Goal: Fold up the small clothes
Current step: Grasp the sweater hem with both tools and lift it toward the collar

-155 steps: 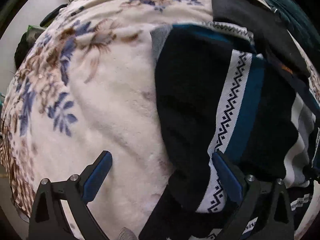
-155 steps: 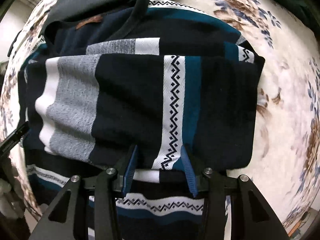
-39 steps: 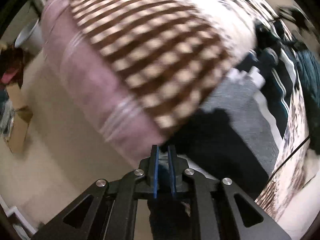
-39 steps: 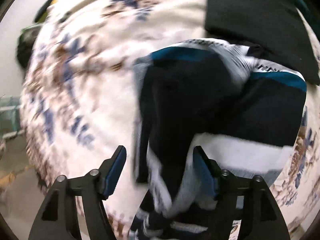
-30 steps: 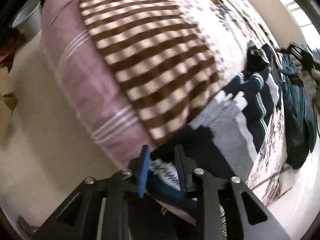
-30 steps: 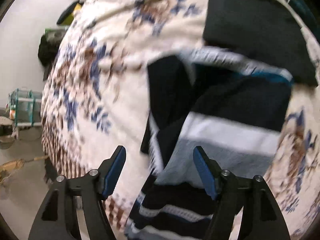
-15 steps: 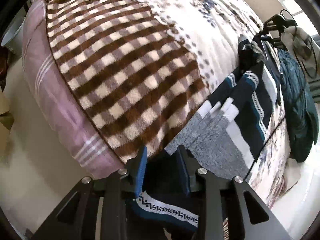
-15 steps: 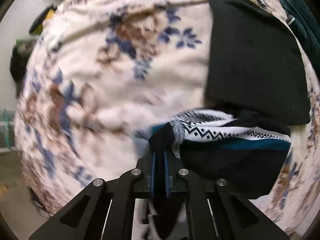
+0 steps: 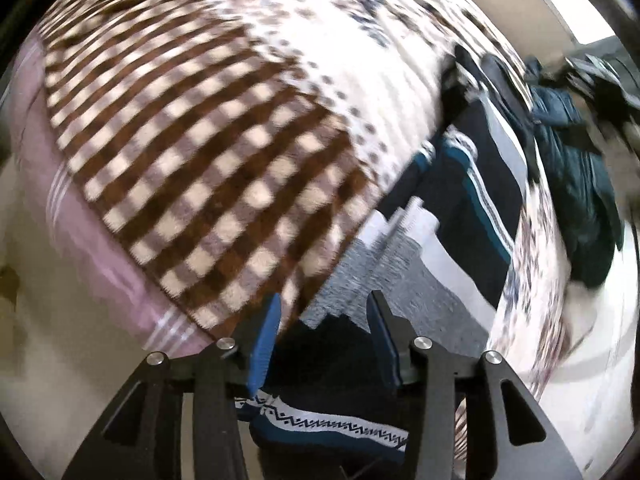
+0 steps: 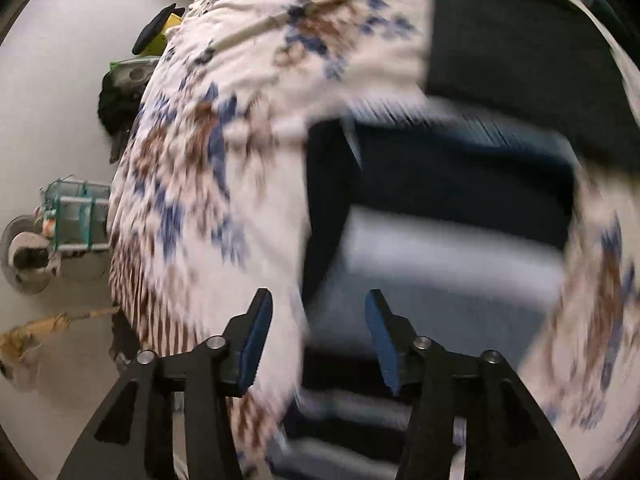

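Observation:
A navy sweater (image 9: 472,208) with grey, white and teal bands lies folded on the bed blanket (image 9: 224,152). Its patterned hem hangs below my left gripper (image 9: 322,320), which is open with the dark fabric between its jaws, not pinched. In the right wrist view the same sweater (image 10: 440,208) is blurred, lying on the floral blanket (image 10: 224,160). My right gripper (image 10: 316,320) is open and empty over the sweater's left edge.
A black folded garment (image 10: 520,44) lies beyond the sweater. A dark teal jacket (image 9: 576,184) lies at the bed's far right. A green-framed cart (image 10: 76,220) and dark items stand on the floor left of the bed.
My right gripper was shut on the sweater's edge half a second ago; it has opened and let go. My left gripper has opened wider. Both views are in motion.

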A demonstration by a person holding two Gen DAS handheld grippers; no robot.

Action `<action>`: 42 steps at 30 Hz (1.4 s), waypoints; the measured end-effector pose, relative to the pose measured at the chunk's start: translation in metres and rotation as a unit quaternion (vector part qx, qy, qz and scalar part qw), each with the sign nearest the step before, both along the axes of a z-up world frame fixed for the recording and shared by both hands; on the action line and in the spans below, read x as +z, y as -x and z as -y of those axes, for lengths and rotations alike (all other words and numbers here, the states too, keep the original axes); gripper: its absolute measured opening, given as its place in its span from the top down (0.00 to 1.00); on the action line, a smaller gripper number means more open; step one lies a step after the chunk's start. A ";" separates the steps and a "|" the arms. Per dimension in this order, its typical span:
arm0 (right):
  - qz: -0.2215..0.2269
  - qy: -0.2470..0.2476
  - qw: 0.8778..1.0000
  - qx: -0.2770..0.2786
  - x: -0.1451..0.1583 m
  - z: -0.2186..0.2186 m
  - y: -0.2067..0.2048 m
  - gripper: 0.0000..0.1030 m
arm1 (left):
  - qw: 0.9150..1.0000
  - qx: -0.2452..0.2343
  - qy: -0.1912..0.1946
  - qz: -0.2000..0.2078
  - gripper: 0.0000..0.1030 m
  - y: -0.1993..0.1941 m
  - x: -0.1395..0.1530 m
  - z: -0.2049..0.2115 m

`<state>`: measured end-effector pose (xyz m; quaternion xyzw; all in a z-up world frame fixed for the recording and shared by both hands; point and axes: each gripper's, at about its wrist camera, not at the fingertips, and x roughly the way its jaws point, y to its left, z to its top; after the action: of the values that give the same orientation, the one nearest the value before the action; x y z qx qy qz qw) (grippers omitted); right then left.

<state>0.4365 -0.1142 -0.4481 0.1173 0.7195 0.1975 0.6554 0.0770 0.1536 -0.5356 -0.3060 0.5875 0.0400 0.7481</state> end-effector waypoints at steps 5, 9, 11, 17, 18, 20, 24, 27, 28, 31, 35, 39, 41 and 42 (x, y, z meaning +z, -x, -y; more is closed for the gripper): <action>-0.062 0.018 0.998 -0.023 -0.027 0.074 0.105 0.49 | 0.997 -0.076 -0.015 -0.005 0.59 -0.014 -0.003 0.032; -0.121 0.008 0.990 -0.067 -0.068 0.124 0.183 0.49 | 0.994 -0.100 -0.034 -0.006 0.77 -0.026 -0.020 0.053; -0.133 0.004 0.988 -0.076 -0.080 0.138 0.214 0.49 | 0.994 -0.095 -0.043 -0.011 0.96 -0.028 -0.025 0.054; -0.135 -0.022 0.987 -0.090 -0.096 0.154 0.289 0.49 | 0.991 -0.093 -0.096 -0.014 0.96 -0.014 -0.019 0.044; -0.136 -0.031 0.986 -0.093 -0.100 0.153 0.300 0.49 | 0.990 -0.098 -0.100 -0.015 0.96 -0.015 -0.019 0.045; -0.137 -0.031 0.985 -0.098 -0.108 0.151 0.319 0.49 | 0.989 -0.112 -0.101 -0.013 0.95 -0.018 -0.014 0.047; -0.149 -0.038 0.982 -0.112 -0.130 0.141 0.349 0.49 | 0.996 -0.089 -0.027 -0.012 0.92 -0.016 -0.013 0.028; -0.157 -0.047 0.978 -0.126 -0.141 0.135 0.365 0.49 | 0.998 -0.064 0.024 -0.004 0.75 0.000 -0.013 0.007; -0.160 -0.049 0.977 -0.134 -0.145 0.131 0.371 0.49 | 0.997 -0.068 0.037 -0.004 0.72 0.007 -0.015 0.005; -0.163 -0.045 0.974 -0.150 -0.149 0.129 0.382 0.49 | 0.992 -0.116 0.038 -0.020 0.71 0.019 -0.023 0.015; -0.161 -0.031 0.971 -0.173 -0.151 0.122 0.392 0.49 | 0.984 -0.173 -0.005 -0.031 0.86 0.027 -0.033 0.034; -0.162 -0.013 0.969 -0.184 -0.148 0.107 0.393 0.49 | 0.984 -0.180 -0.021 0.004 0.96 0.034 -0.012 0.036; -0.159 -0.007 0.970 -0.183 -0.144 0.100 0.392 0.49 | 0.984 -0.176 -0.021 0.012 0.96 0.034 -0.001 0.034; -0.159 -0.003 0.970 -0.182 -0.143 0.093 0.388 0.49 | 0.984 -0.174 -0.019 0.012 0.96 0.033 0.004 0.031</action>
<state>0.0485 -0.2077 -0.5910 0.2784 0.7804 0.0563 0.5571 0.0435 0.1230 -0.5316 -0.1851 0.6217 -0.0839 0.7565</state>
